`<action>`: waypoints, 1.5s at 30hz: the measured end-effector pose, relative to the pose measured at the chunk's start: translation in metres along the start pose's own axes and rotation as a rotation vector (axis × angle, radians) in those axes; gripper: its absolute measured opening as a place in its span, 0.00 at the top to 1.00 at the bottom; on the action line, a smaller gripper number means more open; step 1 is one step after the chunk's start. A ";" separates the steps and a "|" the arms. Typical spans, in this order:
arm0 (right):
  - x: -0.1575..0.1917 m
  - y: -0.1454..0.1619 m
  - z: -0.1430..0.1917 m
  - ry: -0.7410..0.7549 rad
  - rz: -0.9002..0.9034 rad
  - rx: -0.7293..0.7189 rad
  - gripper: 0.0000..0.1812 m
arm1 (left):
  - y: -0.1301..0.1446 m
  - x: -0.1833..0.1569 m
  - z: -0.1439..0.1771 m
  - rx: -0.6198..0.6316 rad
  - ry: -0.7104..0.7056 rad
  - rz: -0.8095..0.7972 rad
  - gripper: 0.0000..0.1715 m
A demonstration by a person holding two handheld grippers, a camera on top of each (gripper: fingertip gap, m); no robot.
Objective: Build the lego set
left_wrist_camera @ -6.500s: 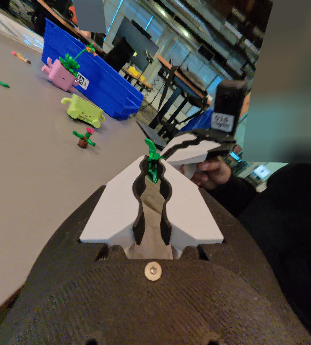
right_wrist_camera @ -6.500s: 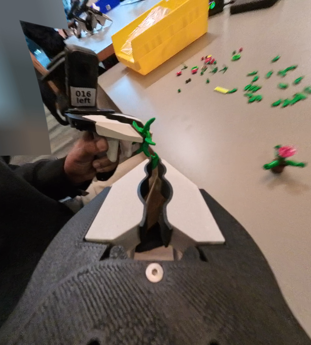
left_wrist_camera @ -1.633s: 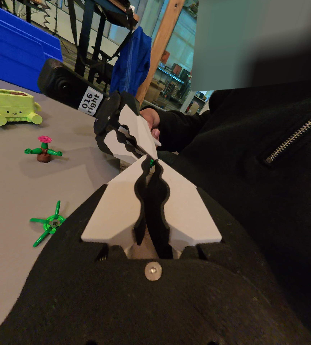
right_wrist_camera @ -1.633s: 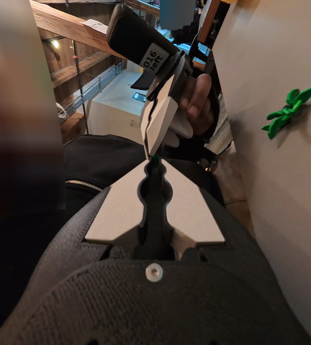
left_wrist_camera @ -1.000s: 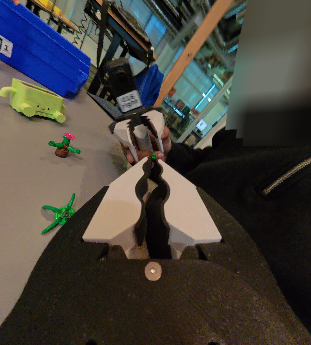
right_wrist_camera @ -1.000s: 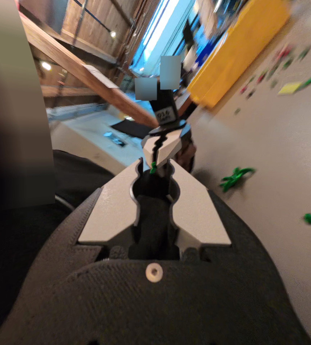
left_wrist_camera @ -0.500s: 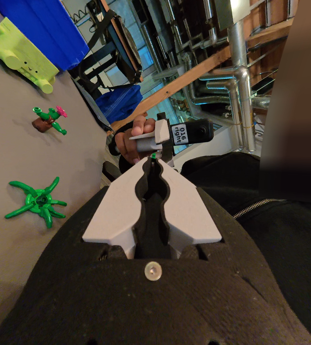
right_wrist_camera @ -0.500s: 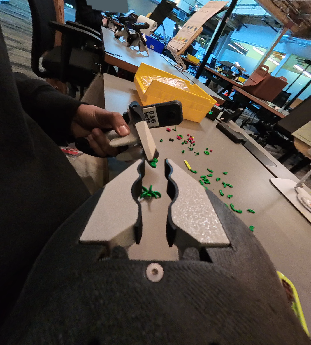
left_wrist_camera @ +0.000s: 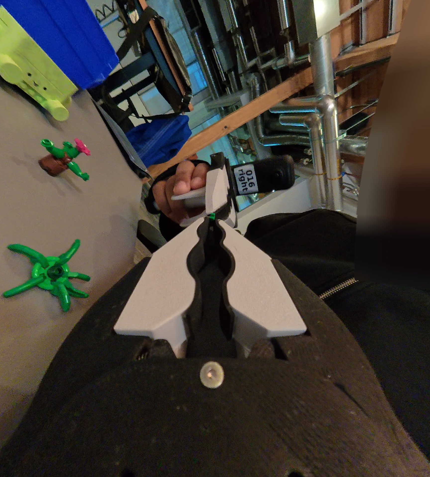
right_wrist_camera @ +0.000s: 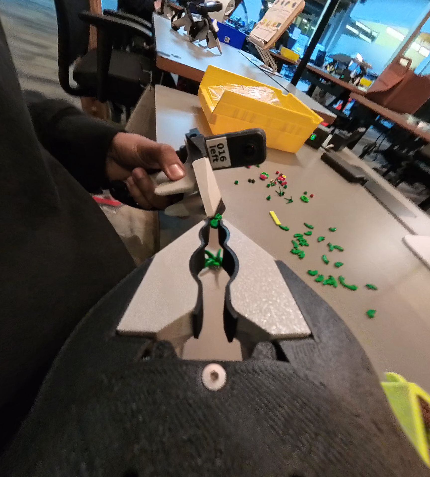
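Both my left gripper (left_wrist_camera: 211,224) and right gripper (right_wrist_camera: 214,225) pinch one tiny green stem piece (right_wrist_camera: 214,221) off the table edge — any twist could drop it.

Left claw (left_wrist_camera: 211,220) around green piece (left_wrist_camera: 211,217)

1. Left gripper (left_wrist_camera: 211,222): pale grey fingers, black wavy pads, black body.
2. Stud (left_wrist_camera: 211,217) at its tips: green.
3. Leaf cluster (left_wrist_camera: 50,274): bright green, dark centre.
4. Flower (left_wrist_camera: 64,160): pink bloom, green stems, brown base.
5. Planter (left_wrist_camera: 25,65): lime.
6. Bin (left_wrist_camera: 61,36): blue.
7. Tray (right_wrist_camera: 255,111): yellow.
8. Table (right_wrist_camera: 363,258): beige-grey, strewn with green and red bits.
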State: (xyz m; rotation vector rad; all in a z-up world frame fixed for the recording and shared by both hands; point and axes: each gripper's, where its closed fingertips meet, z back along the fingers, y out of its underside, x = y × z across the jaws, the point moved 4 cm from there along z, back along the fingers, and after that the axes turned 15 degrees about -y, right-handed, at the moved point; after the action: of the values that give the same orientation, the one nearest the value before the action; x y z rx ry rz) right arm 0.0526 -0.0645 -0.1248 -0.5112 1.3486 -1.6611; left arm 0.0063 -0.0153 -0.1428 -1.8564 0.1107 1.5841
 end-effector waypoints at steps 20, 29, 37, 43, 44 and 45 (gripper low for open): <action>-0.012 0.005 0.002 -0.148 -0.650 -0.342 1.00 | -0.005 -0.007 -0.001 -0.072 -0.165 -0.268 1.00; -0.018 0.035 0.011 0.041 -0.615 -0.094 0.99 | -0.024 0.024 0.046 -0.043 -0.599 -0.248 0.92; -0.006 0.064 -0.027 0.087 -0.399 0.311 0.99 | 0.007 0.060 0.041 0.133 -0.809 -0.114 0.88; -0.013 0.058 -0.039 0.063 -0.350 0.315 0.99 | 0.008 0.063 0.030 0.134 -0.794 -0.110 0.85; -0.015 0.059 -0.040 0.060 -0.351 0.318 0.99 | 0.008 0.063 0.030 0.132 -0.792 -0.112 0.85; -0.016 0.061 -0.042 0.053 -0.358 0.327 0.99 | 0.008 0.063 0.029 0.133 -0.790 -0.113 0.85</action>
State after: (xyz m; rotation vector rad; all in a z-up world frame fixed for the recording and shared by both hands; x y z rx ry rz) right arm 0.0519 -0.0278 -0.1910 -0.5380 1.0321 -2.1524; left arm -0.0063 0.0163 -0.2035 -1.0131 -0.2323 2.0467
